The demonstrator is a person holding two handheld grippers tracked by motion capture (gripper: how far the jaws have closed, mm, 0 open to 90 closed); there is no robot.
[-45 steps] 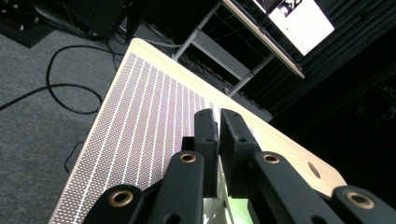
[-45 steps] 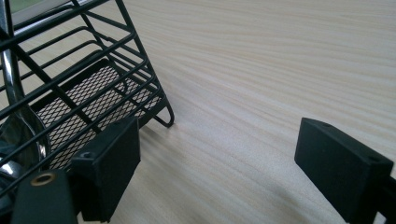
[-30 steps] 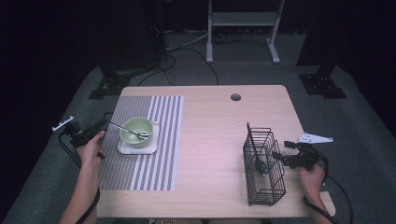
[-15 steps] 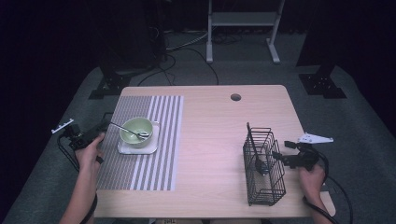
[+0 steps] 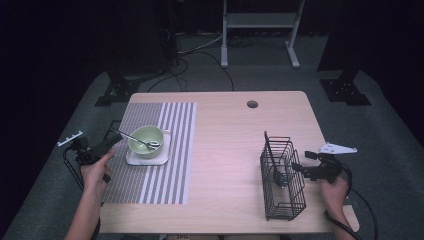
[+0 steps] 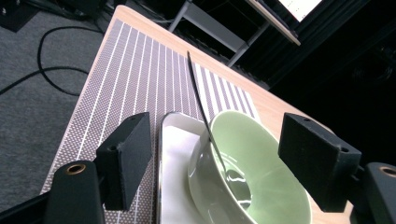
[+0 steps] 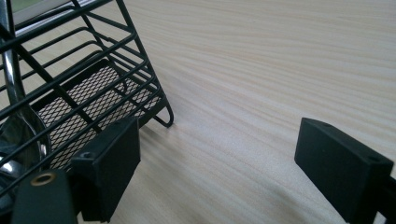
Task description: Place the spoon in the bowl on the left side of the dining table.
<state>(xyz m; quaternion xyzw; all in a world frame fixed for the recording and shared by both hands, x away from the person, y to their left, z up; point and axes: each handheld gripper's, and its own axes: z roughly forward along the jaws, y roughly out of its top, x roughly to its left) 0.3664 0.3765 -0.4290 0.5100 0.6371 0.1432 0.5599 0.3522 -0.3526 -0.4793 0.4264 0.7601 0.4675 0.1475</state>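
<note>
A pale green bowl [image 5: 146, 141] stands on a white square plate [image 5: 148, 159] on the striped placemat [image 5: 155, 150]. A metal spoon [image 5: 131, 135] lies in the bowl, its handle leaning out over the rim to the left. My left gripper [image 5: 106, 144] sits just left of the plate. Its jaws have just been opening and stand wide, and in the left gripper view [image 6: 217, 135] they touch nothing, with the bowl [image 6: 252, 177] and spoon handle [image 6: 198, 93] ahead. My right gripper [image 5: 299, 169] rests open beside the black wire basket [image 5: 281, 175], with only bare table between its jaws [image 7: 219, 140].
The basket [image 7: 88, 88] holds a metal utensil [image 7: 14, 126] upright against its wires. A round cable hole [image 5: 252, 104] sits near the table's far edge. Bare wood lies between the placemat and the basket. Cables trail from both grippers off the table's sides.
My left hand and its gripper have drawn back slightly from the bowl. The spoon stays in the bowl. The right gripper and basket have not moved.
</note>
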